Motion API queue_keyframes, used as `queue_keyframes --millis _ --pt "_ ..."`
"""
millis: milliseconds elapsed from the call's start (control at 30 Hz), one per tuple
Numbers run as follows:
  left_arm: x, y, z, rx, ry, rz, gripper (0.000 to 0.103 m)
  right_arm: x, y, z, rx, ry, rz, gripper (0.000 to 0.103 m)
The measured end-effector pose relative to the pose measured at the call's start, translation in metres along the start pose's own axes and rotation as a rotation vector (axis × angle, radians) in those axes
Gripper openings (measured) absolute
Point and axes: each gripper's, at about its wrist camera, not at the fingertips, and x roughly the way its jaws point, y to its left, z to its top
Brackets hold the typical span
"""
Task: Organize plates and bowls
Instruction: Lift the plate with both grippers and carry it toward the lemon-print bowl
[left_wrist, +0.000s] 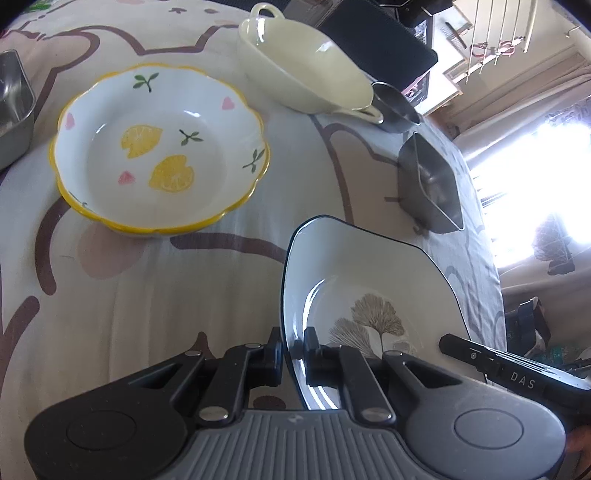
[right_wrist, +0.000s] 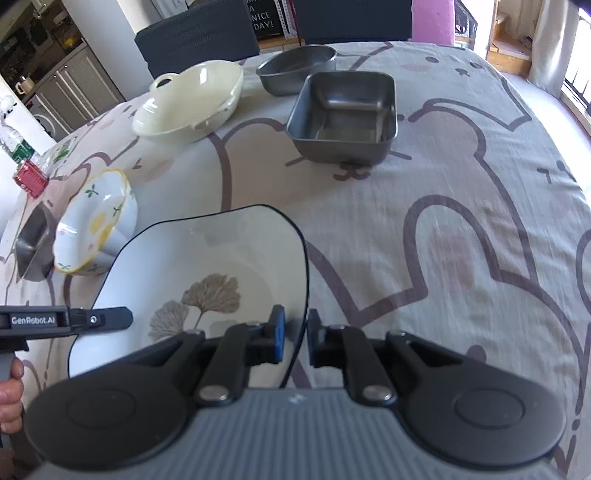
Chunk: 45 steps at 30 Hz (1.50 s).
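Note:
A white square plate (left_wrist: 369, 280) (right_wrist: 207, 251) with a dark rim and a ginkgo-leaf print is held between both grippers, low over the tablecloth. My left gripper (left_wrist: 293, 343) is shut on its left edge, one pad above the rim and one below. My right gripper (right_wrist: 295, 325) is shut on the opposite edge, and its finger (left_wrist: 480, 358) shows in the left wrist view. The left gripper's finger (right_wrist: 92, 319) reaches in from the left in the right wrist view. A lemon-print bowl (left_wrist: 159, 147) (right_wrist: 96, 221) with a yellow scalloped rim sits beyond the plate to the left.
A cream handled dish (left_wrist: 306, 70) (right_wrist: 192, 103), a round steel bowl (left_wrist: 397, 107) (right_wrist: 295, 70) and a rectangular steel tray (left_wrist: 432, 184) (right_wrist: 343, 118) stand farther back. Another steel container (left_wrist: 13, 107) (right_wrist: 35, 240) is at the left. Dark chairs sit behind the table.

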Motion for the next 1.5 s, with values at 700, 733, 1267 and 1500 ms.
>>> queue_keyframes --millis 700,733,1267,1500 --pt "0.004 -0.001 0.001 -0.007 0.018 0.015 0.012 0.011 0.002 0.007 -0.010 0.030 -0.041 0.017" --pt "0.004 -0.001 0.001 -0.007 0.020 0.015 0.012 0.011 0.003 0.007 -0.012 0.032 -0.045 0.017" --pt "0.016 -0.007 -0.005 0.053 0.061 0.053 0.014 0.025 0.009 0.001 -0.069 0.096 -0.092 0.018" --pt "0.017 -0.009 -0.005 0.062 0.063 0.056 0.014 0.025 0.009 0.001 -0.070 0.096 -0.093 0.018"
